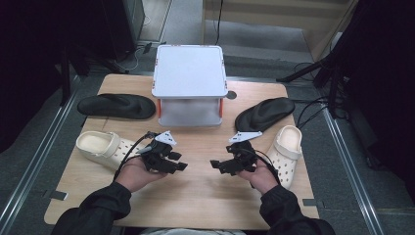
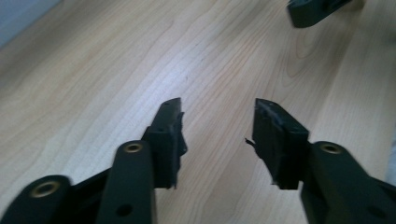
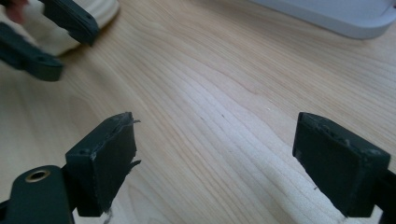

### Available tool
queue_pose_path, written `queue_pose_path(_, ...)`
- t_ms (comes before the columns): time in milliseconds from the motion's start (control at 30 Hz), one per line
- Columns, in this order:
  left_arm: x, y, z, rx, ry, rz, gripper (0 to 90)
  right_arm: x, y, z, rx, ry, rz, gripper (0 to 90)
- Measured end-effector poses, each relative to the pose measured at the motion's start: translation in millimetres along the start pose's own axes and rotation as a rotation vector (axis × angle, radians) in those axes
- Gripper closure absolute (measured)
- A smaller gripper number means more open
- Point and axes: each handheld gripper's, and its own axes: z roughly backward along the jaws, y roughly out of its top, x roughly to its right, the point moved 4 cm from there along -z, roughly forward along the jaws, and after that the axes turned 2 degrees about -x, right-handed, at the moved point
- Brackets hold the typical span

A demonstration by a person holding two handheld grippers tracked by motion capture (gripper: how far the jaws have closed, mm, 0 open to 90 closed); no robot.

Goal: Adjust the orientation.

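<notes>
Two hand-held grippers poised over the wooden table (image 1: 195, 196), jaws facing each other.
Left gripper (image 1: 181, 165) and right gripper (image 1: 215, 164): jaws spread, nothing between them. Nearest things: cream clog (image 1: 100, 147) toward the left edge, white clog (image 1: 286, 152) toward the right edge.

cream clog (image 1: 100, 147) left, cream clog (image 1: 287, 152) right, upright

Bright, glare-streaked table (image 1: 205, 186), dark surroundings, soft blur in both gripper views.
</notes>
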Motion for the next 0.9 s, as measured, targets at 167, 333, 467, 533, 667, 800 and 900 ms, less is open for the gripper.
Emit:
queue_pose_path(167,-1.4,-0.6,4.0,0.014,-0.022,0.021,35.8,-3.5,2.4,3.9,0.007,0.051,0.0,12.7)
queue_pose_path(333,-4.0,0.7,12.7,0.036,0.002,0.028,45.2,-4.9,4.9,19.4,0.052,0.035,0.08,39.9)
queue_pose_path(467,-5.9,1.5,19.7,0.03,0.015,0.017,47.8,-8.5,6.8,21.4,0.076,0.049,0.119,42.2)
queue_pose_path(533,-7.2,1.3,21.1,0.027,0.023,0.021,47.7,-9.2,5.9,19.0,0.061,0.051,0.111,41.7)
queue_pose_path(667,-9.1,0.2,22.7,0.019,0.026,0.037,44.7,-11.5,6.5,18.9,0.058,0.058,0.097,43.3)
queue_pose_path(800,-11.7,-0.8,24.9,0.019,0.023,0.05,46.5,-12.8,6.8,18.5,0.046,0.074,0.085,47.3)
queue_pose_path(900,-13.5,-1.3,26.5,0.021,0.028,0.055,46.7,-12.8,5.9,18.7,0.038,0.069,0.093,49.7)
